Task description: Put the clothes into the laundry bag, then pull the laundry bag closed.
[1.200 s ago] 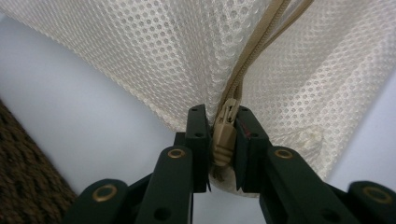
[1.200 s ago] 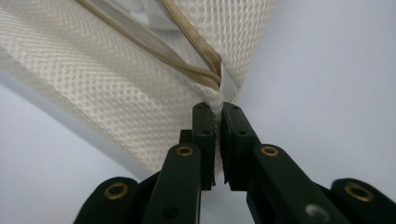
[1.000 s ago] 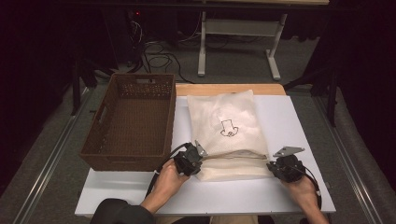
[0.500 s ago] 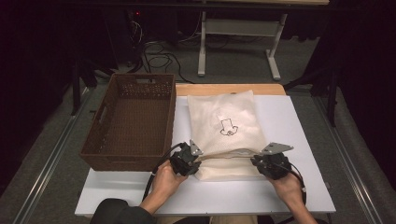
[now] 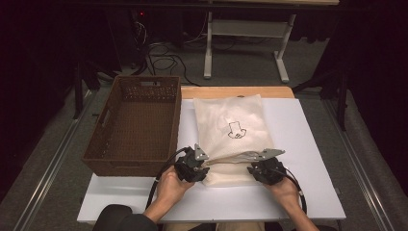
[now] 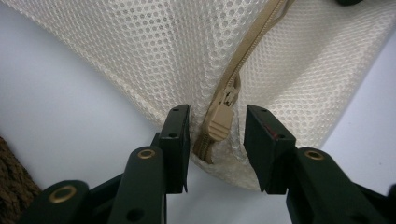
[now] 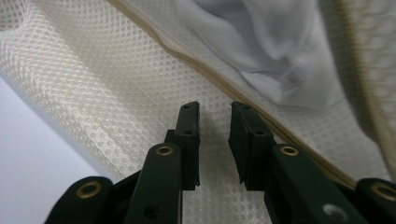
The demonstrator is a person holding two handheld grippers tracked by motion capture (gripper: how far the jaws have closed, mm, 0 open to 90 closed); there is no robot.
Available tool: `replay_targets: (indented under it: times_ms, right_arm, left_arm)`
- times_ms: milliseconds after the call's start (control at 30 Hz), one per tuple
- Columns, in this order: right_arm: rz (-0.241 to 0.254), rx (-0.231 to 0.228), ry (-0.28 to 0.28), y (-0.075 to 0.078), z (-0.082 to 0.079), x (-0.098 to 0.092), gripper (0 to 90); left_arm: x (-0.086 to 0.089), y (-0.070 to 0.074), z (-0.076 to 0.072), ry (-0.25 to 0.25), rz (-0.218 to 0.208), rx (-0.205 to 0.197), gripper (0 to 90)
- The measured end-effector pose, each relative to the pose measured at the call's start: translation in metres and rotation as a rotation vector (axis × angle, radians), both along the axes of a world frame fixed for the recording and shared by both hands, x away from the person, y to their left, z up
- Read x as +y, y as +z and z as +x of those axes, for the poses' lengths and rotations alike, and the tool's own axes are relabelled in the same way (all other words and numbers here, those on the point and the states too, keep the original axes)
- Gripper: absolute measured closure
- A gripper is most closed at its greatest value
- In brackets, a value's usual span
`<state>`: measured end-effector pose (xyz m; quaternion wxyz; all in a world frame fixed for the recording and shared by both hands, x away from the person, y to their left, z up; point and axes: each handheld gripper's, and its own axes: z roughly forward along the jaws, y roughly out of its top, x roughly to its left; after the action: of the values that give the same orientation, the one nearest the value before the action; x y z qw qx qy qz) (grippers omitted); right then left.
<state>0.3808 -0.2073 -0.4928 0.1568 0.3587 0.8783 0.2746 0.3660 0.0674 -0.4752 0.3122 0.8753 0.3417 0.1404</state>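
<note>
Mesh bag (image 5: 235, 134): black drawing, no legible writing. Left gripper (image 6: 215, 135) released, just opening, straddling zipper pull (image 6: 219, 122); right gripper (image 7: 214, 122) likewise released.

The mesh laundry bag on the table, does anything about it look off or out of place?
Nothing looks damaged or spilled. The mesh laundry bag lies flat on the white table, its near zipper edge partly open, with white fabric inside. The zipper pull sits between the left gripper's open jaws, untouched. The wicker basket stands beside it.
</note>
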Motion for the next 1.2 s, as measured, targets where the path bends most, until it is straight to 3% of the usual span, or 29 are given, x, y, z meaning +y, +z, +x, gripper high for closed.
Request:
replay_targets:
  times_ms: [200,367,500,633,833,967,1100,1200]
  right_arm:
    - [0.033,0.032,-0.007,-0.003,0.003,-0.004,71.8]
    - [0.015,0.023,0.002,-0.003,0.002,-0.003,71.7]
    - [0.018,0.016,-0.002,-0.003,0.001,-0.003,71.8]
    - [0.007,0.011,0.001,-0.003,0.001,-0.003,71.7]
    - [0.007,0.009,0.002,-0.003,0.001,-0.002,71.7]
    - [0.008,0.010,-0.002,-0.004,0.000,-0.002,71.7]
    - [0.004,0.007,0.002,-0.004,0.000,-0.002,71.7]
    - [0.004,0.005,0.001,-0.004,0.000,-0.001,71.7]
  left_arm:
    - [0.005,0.004,-0.006,0.013,-0.045,0.040,59.8]
    - [0.011,0.006,-0.015,0.023,-0.085,0.038,61.5]
    - [0.016,0.008,-0.015,0.045,-0.120,0.028,68.6]
    - [0.013,0.007,-0.012,0.046,-0.123,0.035,75.5]
    - [0.004,0.000,-0.001,0.070,-0.076,0.059,79.9]
    - [0.001,-0.003,0.005,0.063,-0.125,0.108,78.1]
    - [-0.004,-0.001,0.005,0.047,-0.121,0.091,77.6]
    - [-0.012,-0.001,0.006,0.035,-0.089,0.071,76.2]
